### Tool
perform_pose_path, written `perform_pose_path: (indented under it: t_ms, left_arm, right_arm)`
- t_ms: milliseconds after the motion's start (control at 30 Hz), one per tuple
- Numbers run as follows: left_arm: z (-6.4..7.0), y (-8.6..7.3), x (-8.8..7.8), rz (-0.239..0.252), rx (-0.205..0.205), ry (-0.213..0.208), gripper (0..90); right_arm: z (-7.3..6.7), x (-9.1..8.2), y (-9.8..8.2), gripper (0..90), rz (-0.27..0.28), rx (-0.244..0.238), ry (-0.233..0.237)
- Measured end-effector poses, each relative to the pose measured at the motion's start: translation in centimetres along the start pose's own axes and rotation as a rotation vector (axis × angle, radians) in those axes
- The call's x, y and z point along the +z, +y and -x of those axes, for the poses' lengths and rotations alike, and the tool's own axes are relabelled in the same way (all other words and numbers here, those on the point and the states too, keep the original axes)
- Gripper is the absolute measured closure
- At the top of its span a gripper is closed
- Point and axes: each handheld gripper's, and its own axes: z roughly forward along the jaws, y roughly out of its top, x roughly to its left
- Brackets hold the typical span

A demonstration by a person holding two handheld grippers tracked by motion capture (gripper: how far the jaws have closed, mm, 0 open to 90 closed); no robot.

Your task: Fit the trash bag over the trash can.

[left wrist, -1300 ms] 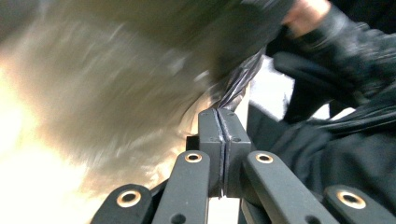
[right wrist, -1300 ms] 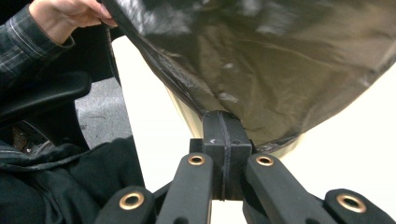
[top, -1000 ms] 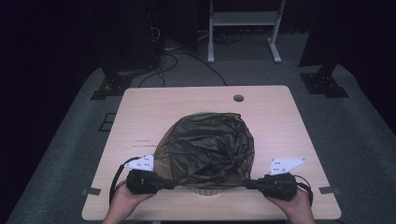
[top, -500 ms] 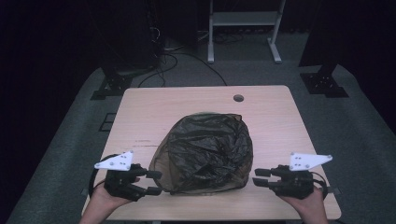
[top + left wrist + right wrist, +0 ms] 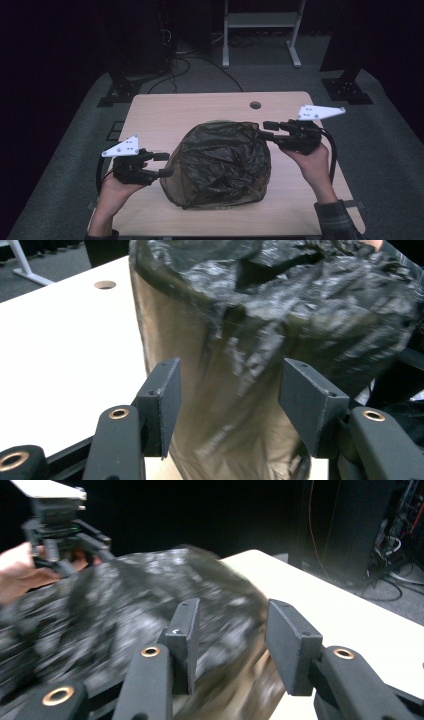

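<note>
**Both grippers let go of the bag and lift away**

Since a second ago, both hands have drawn off from the near base of the black plastic bag (image 5: 218, 162): the right gripper (image 5: 266, 129) has gone up and toward the far side, now beside the bag's upper right shoulder, while the left gripper (image 5: 163, 165) has pulled outward to the bag's left flank. The jaws of both have just been opening, and nothing is pinched between either pair.

The wooden table (image 5: 165, 110) carries the bag on its near middle, a crumpled, domed heap, glossy on top and brownish and translucent at its lower edge. It sits about where it did before.

In the left gripper view the bag (image 5: 260, 340) rises just beyond the parted jaws, its wall seen through the gap, pads clear of it. In the right gripper view the bag (image 5: 125, 595) lies blurred past released jaws, with the left gripper (image 5: 80, 547) beyond it.

A small round hole (image 5: 255, 105) marks the table's far side.
</note>
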Motion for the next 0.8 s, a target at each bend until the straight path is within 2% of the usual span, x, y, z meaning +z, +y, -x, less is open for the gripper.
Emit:
perform_pose_path:
  t_ms: [33,133,167,233,267,300,400,433,467,500,600,633,800]
  left_arm:
    - [-0.3,0.0,0.2,0.001,-0.001,0.002,40.6]
    - [-0.8,-0.1,0.6,-0.006,-0.010,0.004,41.5]
    - [-1.0,-0.3,0.7,-0.013,-0.015,0.005,41.5]
    - [-1.5,-0.5,1.0,-0.031,-0.026,-0.007,47.4]
    - [-1.5,-0.5,1.0,-0.031,-0.026,-0.007,49.2]
    - [-1.7,-0.7,1.2,-0.049,-0.031,-0.027,55.5]
    - [-1.8,-0.8,1.5,-0.067,-0.024,-0.041,77.0]
    - [-1.8,-0.8,1.7,-0.075,-0.018,-0.044,77.0]
    - [-1.8,-0.7,1.8,-0.078,-0.014,-0.045,85.5]
    - [-1.9,-0.7,1.8,-0.077,-0.010,-0.039,89.6]
    - [-2.6,-0.3,1.7,-0.027,-0.023,0.000,89.9]
    - [-3.2,0.1,1.6,-0.003,-0.031,0.016,89.9]
    - [-4.4,1.1,1.9,0.035,-0.031,0.056,89.9]
  right_arm:
    - [1.0,1.4,0.5,56.6,-0.012,0.010,-0.005]
    - [1.6,2.4,0.7,59.2,-0.025,0.020,-0.002]
    - [1.9,2.9,0.7,62.7,-0.030,0.025,0.001]
    - [2.5,4.0,0.6,81.2,-0.057,0.031,0.026]
    - [2.5,4.2,0.6,86.4,-0.059,0.033,0.026]
    - [2.6,4.3,0.6,88.3,-0.062,0.034,0.038]
    - [2.6,4.5,0.6,89.7,-0.063,0.033,0.036]
    - [2.6,4.5,0.6,89.7,-0.063,0.036,0.037]
    - [2.6,4.5,0.7,89.7,-0.063,0.037,0.036]
    - [2.7,4.4,0.7,89.8,-0.060,0.038,0.031]
    - [3.2,4.2,0.7,89.8,-0.048,0.047,0.008]
    - [3.4,4.2,0.7,89.8,-0.046,0.051,0.002]
    - [4.6,4.2,0.5,89.9,-0.043,0.078,-0.033]
